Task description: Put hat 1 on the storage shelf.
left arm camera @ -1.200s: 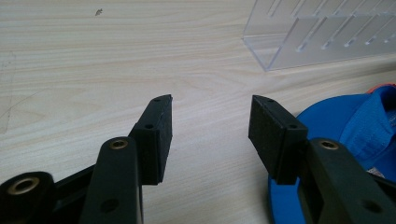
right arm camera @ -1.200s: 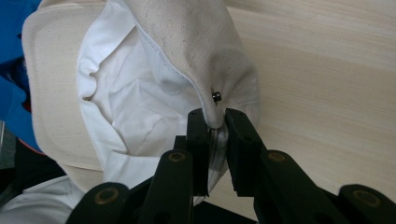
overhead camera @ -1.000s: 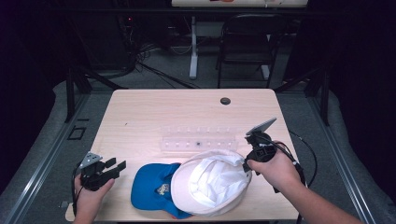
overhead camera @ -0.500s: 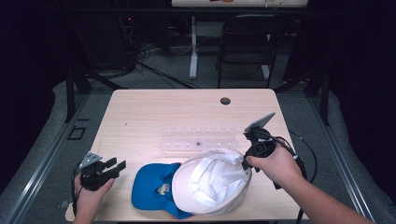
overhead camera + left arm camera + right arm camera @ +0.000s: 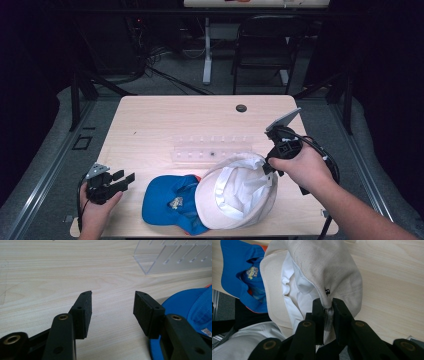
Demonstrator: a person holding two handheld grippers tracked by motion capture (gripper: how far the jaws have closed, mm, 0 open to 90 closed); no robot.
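Your right hand-held gripper (image 5: 327, 305) was pinching a fold of the white cap (image 5: 239, 192), jaws pressed on the cloth near a small black eyelet at the cap's right edge. In the high view that right hand-held gripper (image 5: 269, 167) sat at the near right of the desk (image 5: 165, 120), your hand wrapped round its body, cable trailing off right. The white cap lay upside down, lining showing, and overlapped the blue cap (image 5: 170, 202) on its left; the blue cap's brim pointed left toward your other hand.

Your left hand-held gripper (image 5: 112, 310) was spread wide, nothing between the jaws, resting at the near left corner of the desk, well apart from the white cap. The blue cap (image 5: 190, 302) lay just beside its right jaw. A clear plastic rack (image 5: 212, 152) lay across the middle of the desk, just beyond both caps.

Risks, as a judgement: the pinch held only a thin bit of cloth, so a quick pull could slip it out. Since the white cap overlapped the blue one, lifting or dragging could snag and shift the blue cap. A sweep toward the far side could knock the rack.
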